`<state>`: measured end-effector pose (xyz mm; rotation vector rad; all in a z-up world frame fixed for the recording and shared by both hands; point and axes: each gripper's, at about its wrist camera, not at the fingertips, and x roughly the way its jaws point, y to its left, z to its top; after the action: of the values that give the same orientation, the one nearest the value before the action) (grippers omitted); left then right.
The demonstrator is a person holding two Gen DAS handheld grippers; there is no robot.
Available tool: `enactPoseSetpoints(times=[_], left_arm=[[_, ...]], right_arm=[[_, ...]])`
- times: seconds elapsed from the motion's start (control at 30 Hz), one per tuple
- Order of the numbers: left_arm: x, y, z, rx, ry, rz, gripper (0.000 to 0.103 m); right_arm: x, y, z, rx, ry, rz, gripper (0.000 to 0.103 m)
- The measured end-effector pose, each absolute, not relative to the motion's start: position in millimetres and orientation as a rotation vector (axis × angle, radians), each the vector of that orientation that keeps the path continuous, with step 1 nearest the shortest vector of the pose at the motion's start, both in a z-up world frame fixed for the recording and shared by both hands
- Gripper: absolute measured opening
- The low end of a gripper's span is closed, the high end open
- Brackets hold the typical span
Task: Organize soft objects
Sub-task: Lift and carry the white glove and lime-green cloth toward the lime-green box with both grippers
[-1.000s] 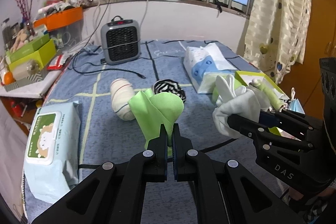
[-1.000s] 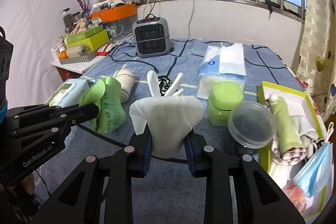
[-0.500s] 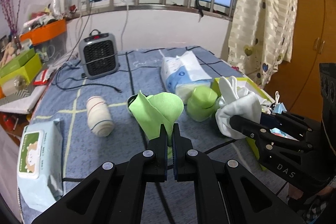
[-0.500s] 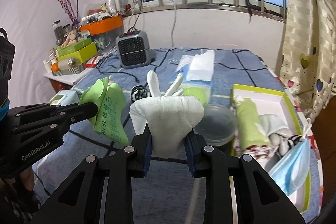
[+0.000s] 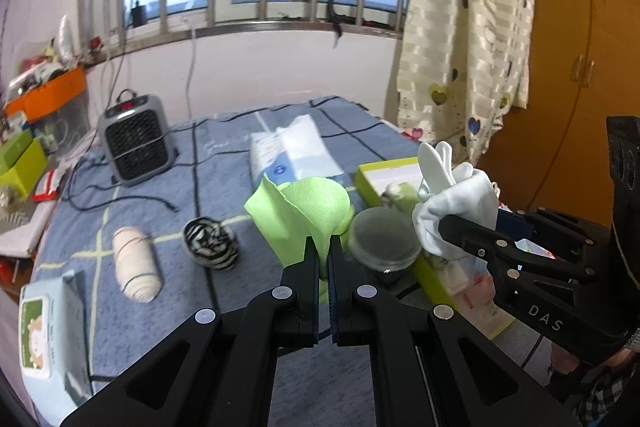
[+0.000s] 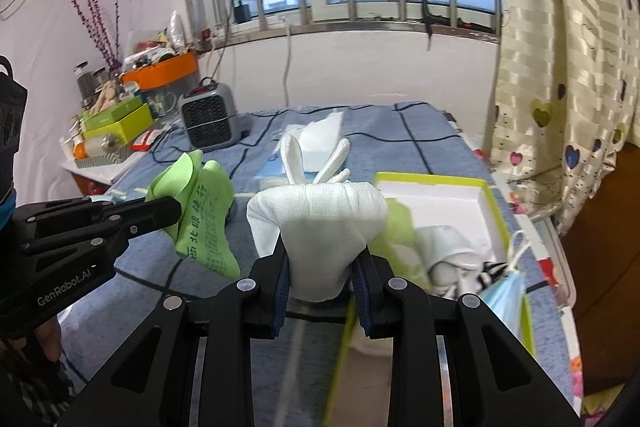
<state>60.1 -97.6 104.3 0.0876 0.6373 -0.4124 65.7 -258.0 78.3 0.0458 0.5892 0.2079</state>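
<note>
My left gripper [image 5: 324, 247] is shut on a green cloth [image 5: 304, 215] and holds it above the blue blanket; the gripper [image 6: 168, 207] and the cloth [image 6: 204, 215] also show in the right wrist view. My right gripper [image 6: 322, 259] is shut on a white glove [image 6: 320, 223] and holds it up near the left edge of the yellow-green box [image 6: 492, 203]; the glove also shows in the left wrist view [image 5: 456, 195]. The box holds white and striped soft items and a blue face mask [image 6: 504, 291].
On the blanket lie a rolled beige sock [image 5: 136, 267], a zebra-striped roll [image 5: 210, 243], a wet-wipes pack [image 5: 44, 331], a tissue pack [image 5: 292, 151], a round lidded jar [image 5: 382, 243] and a grey heater [image 5: 134, 139] with cables. A cluttered side table [image 6: 108, 147] stands left.
Both grippers have swung to the right with their loads. The box now lies right under and beside the white glove. The beige sock and the zebra roll have slid to the left in view.
</note>
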Motion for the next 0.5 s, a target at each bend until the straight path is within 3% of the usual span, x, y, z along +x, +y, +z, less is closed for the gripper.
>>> enactPoseSetpoints(times=[0.5], left_arm=[[77.9,-156.1,116.1,0.121,0.62,-0.533,0.004]], right_arm=[[71.8,-312.2,81.2,0.078,0.585,0.106,0.029]])
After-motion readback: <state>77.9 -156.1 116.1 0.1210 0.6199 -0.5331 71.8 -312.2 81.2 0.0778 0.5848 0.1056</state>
